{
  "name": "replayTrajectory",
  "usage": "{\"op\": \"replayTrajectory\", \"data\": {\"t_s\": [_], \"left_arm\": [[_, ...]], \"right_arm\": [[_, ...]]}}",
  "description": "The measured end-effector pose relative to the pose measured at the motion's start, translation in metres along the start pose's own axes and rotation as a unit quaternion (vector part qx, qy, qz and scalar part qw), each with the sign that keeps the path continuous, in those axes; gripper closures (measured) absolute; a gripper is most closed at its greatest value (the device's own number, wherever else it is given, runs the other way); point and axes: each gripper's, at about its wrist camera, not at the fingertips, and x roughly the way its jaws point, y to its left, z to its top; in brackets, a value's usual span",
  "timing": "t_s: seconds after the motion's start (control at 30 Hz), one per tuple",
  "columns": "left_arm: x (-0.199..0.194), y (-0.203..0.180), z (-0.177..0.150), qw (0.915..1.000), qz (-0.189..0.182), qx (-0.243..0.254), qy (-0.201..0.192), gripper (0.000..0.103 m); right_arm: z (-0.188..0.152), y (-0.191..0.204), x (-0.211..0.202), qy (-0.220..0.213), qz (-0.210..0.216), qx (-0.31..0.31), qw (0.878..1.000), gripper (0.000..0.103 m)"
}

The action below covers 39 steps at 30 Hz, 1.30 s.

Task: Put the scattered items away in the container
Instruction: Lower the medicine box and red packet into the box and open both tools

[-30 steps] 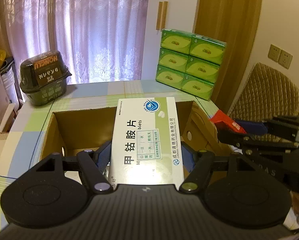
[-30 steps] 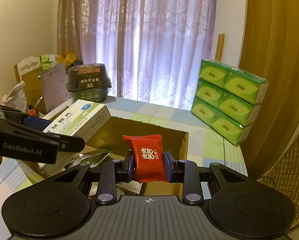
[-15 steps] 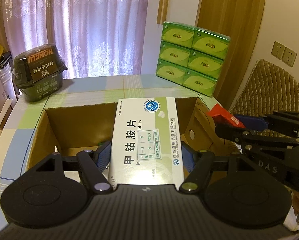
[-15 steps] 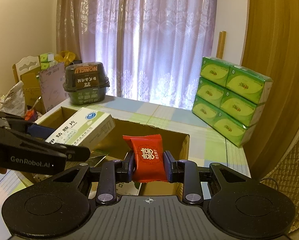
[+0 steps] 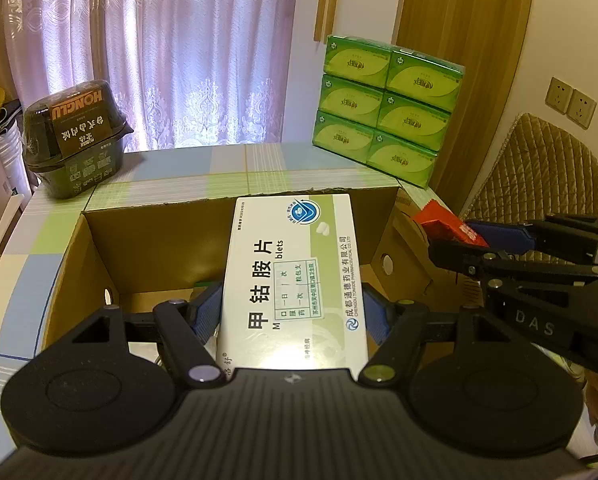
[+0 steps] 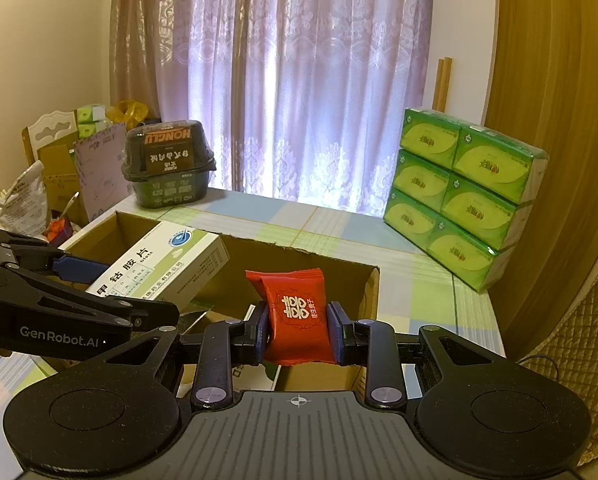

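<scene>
Medicine box (image 5: 295, 280) is clamped in my left gripper (image 5: 293, 312), long axis pointing forward over the open cardboard box (image 5: 99, 248). Right gripper (image 6: 297, 324) pinches the red packet (image 6: 295, 312) over its near-right corner, so both just drop straight down, I reckon.

White-and-green medicine box (image 5: 295, 280) held flat and lengthwise above the open brown cardboard box (image 5: 99, 248), red sealed snack packet (image 6: 297, 314) upright over the same box's near right corner, a few items inside barely visible.

Warm dim room, backlit curtain (image 6: 299, 100) glow, sharp focus, fisheye-bent edges.
</scene>
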Motion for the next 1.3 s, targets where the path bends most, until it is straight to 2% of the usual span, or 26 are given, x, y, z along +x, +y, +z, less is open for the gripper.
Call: {"op": "replayTrajectory", "data": {"t_s": [0.53, 1.3], "left_arm": [[-0.005, 0.011, -0.004, 0.9998, 0.016, -0.005, -0.006, 0.035], [-0.014, 0.019, -0.004, 0.9997, 0.021, -0.011, -0.01, 0.035]], "right_arm": [[-0.002, 0.002, 0.006, 0.001, 0.001, 0.001, 1.0, 0.07], [0.004, 0.015, 0.008, -0.002, 0.011, -0.005, 1.0, 0.07]]}}
